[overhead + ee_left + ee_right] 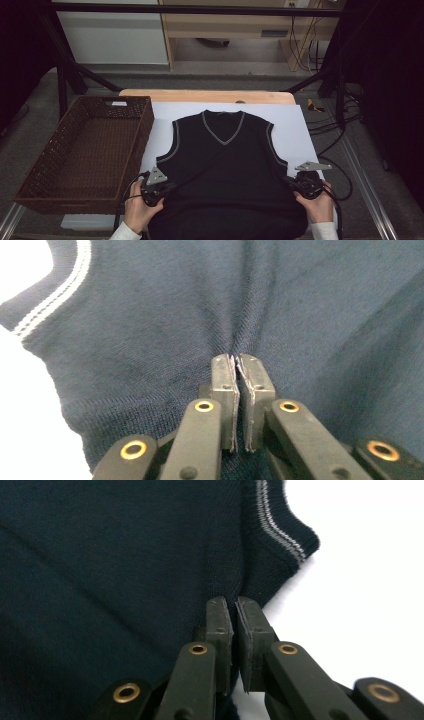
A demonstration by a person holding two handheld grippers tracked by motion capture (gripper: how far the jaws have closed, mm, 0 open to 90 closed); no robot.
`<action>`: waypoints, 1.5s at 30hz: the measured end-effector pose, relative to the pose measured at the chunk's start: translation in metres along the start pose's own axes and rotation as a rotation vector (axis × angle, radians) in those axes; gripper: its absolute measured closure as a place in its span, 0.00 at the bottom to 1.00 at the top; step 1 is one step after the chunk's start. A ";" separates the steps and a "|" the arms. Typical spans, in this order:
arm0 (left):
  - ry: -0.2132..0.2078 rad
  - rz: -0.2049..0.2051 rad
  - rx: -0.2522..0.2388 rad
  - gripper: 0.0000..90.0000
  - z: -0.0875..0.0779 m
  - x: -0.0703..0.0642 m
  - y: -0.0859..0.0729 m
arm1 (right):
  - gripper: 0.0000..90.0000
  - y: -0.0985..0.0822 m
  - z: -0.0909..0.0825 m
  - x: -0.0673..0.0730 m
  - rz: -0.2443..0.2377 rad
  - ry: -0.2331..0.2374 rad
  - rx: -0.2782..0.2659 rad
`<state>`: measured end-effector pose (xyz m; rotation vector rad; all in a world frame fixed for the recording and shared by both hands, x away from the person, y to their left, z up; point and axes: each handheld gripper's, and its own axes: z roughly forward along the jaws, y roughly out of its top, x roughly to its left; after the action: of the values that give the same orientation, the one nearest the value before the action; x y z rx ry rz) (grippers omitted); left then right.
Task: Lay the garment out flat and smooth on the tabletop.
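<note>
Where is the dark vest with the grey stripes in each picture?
High view: the vest lies flat in the middle of the white sheet.
Left gripper view: it fills most of the picture, pinched by the fingers.
Right gripper view: it fills the left side.
Shared landmark: the grey-striped armhole trim.

The vest's (225, 170) hem runs off the high view's bottom edge — its lower corners hidden under the two hands. In both gripper views the knit hides whatever lies beneath — pinched folds vanish between the jaws.
</note>
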<state>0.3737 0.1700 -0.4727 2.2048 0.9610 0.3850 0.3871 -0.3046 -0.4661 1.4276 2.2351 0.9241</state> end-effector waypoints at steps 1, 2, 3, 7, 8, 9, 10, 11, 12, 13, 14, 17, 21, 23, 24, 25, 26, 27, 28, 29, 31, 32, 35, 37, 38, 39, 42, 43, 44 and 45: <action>0.017 0.017 0.009 0.96 -0.004 -0.003 -0.001 | 0.95 -0.001 -0.004 -0.001 0.006 0.000 -0.003; 0.033 0.032 0.013 0.96 -0.007 -0.006 -0.003 | 0.95 -0.003 -0.008 -0.003 0.009 0.010 -0.003; 0.039 0.037 0.017 0.96 -0.010 -0.008 -0.004 | 0.95 -0.006 -0.012 -0.004 0.016 0.021 -0.009; 0.008 0.025 -0.040 0.92 -0.013 -0.007 -0.007 | 0.79 -0.018 -0.017 0.000 0.015 0.037 -0.026; -0.019 0.001 -0.049 0.92 -0.013 -0.006 -0.007 | 0.79 -0.018 -0.017 0.000 0.015 0.037 -0.026; -0.034 -0.020 -0.063 0.88 -0.013 -0.006 -0.007 | 0.70 -0.020 -0.018 0.000 0.019 0.029 -0.056; -0.030 -0.029 -0.081 0.80 -0.012 -0.006 -0.006 | 0.66 -0.020 -0.019 -0.001 0.021 0.021 -0.079; -0.030 -0.025 -0.097 0.75 -0.012 -0.006 -0.006 | 0.62 -0.019 -0.020 -0.001 0.030 0.022 -0.096; -0.036 -0.034 -0.116 0.74 -0.012 -0.005 -0.005 | 0.58 -0.019 -0.020 -0.002 0.040 0.023 -0.112; -0.048 -0.051 -0.136 0.69 -0.011 -0.004 -0.004 | 0.54 -0.018 -0.020 -0.003 0.049 0.025 -0.129; -0.066 -0.065 -0.166 0.63 -0.010 -0.003 -0.002 | 0.52 -0.018 -0.019 -0.003 0.053 0.033 -0.144; -0.084 -0.071 -0.212 0.48 -0.008 0.000 0.003 | 0.41 -0.015 -0.014 -0.001 0.040 0.048 -0.159; -0.115 -0.063 -0.252 0.32 -0.001 0.004 0.012 | 0.33 -0.008 -0.010 -0.001 0.036 0.053 -0.187; -0.125 -0.072 -0.257 0.27 0.002 0.007 0.016 | 0.30 -0.004 -0.008 -0.001 0.033 0.055 -0.208; -0.124 -0.073 -0.256 0.24 0.003 0.008 0.018 | 0.28 -0.001 -0.008 -0.001 0.032 0.053 -0.213; -0.126 -0.078 -0.253 0.21 0.005 0.010 0.020 | 0.27 0.001 -0.007 -0.001 0.033 0.056 -0.219; -0.123 -0.081 -0.246 0.19 0.006 0.012 0.022 | 0.25 0.003 -0.006 -0.002 0.032 0.054 -0.222; -0.122 -0.085 -0.241 0.17 0.007 0.014 0.024 | 0.23 0.006 -0.005 -0.002 0.030 0.049 -0.225; -0.121 -0.089 -0.237 0.13 0.007 0.015 0.026 | 0.22 0.008 -0.004 -0.002 0.026 0.042 -0.225; -0.125 -0.093 -0.240 0.11 0.007 0.017 0.027 | 0.20 0.011 -0.002 -0.002 0.030 0.037 -0.224; -0.133 -0.100 -0.244 0.10 0.008 0.020 0.031 | 0.19 0.013 0.000 -0.002 0.028 0.037 -0.228; -0.137 -0.104 -0.247 0.09 0.009 0.021 0.032 | 0.18 0.014 0.001 -0.002 0.029 0.033 -0.232; -0.132 -0.113 -0.252 0.07 0.011 0.024 0.035 | 0.16 0.018 0.002 -0.003 0.028 0.031 -0.234; -0.124 -0.118 -0.226 0.07 0.013 0.025 0.038 | 0.16 0.021 0.003 -0.004 0.034 0.032 -0.238; -0.122 -0.118 -0.218 0.07 0.014 0.026 0.039 | 0.16 0.022 0.004 -0.004 0.034 0.031 -0.240; -0.119 -0.120 -0.216 0.06 0.014 0.027 0.040 | 0.15 0.023 0.004 -0.005 0.038 0.032 -0.240; -0.112 -0.119 -0.212 0.05 0.015 0.029 0.045 | 0.15 0.025 0.005 -0.005 0.036 0.032 -0.240; -0.109 -0.120 -0.213 0.05 0.015 0.029 0.047 | 0.15 0.026 0.005 -0.005 0.039 0.033 -0.240; -0.108 -0.120 -0.214 0.05 0.015 0.030 0.049 | 0.15 0.027 0.006 -0.006 0.039 0.033 -0.244; -0.110 -0.124 -0.218 0.05 0.015 0.031 0.051 | 0.15 0.028 0.006 -0.006 0.045 0.037 -0.246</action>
<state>0.4294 0.1609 -0.4484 1.9389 0.9439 0.2930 0.4123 -0.3002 -0.4521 1.3627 2.0370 1.2026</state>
